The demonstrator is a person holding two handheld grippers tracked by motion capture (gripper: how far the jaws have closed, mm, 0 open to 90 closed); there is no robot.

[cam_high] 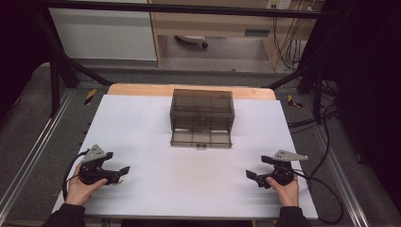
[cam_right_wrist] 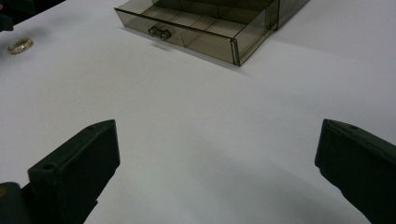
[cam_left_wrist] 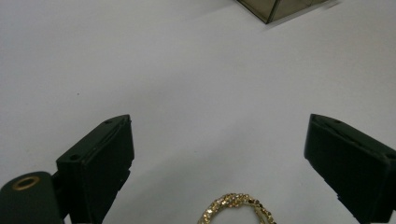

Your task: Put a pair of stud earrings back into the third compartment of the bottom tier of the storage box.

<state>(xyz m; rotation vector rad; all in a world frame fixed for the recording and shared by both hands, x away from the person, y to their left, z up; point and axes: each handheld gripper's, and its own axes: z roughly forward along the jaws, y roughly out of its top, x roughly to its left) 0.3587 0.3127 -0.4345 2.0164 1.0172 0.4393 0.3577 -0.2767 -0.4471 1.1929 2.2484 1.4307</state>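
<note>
Left gripper view shows the gold bracelet (cam_left_wrist: 237, 208) ungrasped between the wide left tool (cam_left_wrist: 219, 163), the drawer (cam_high: 201, 137) open and waiting.

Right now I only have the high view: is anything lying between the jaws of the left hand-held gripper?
Observer: Yes. A gold beaded ring lies on the white table between the open jaws of the left hand-held gripper, touching neither.
Operator: Is there anything in the open drawer?
Observer: In the right gripper view, the smoky drawer has dividers, and the compartments in sight look empty.
</note>
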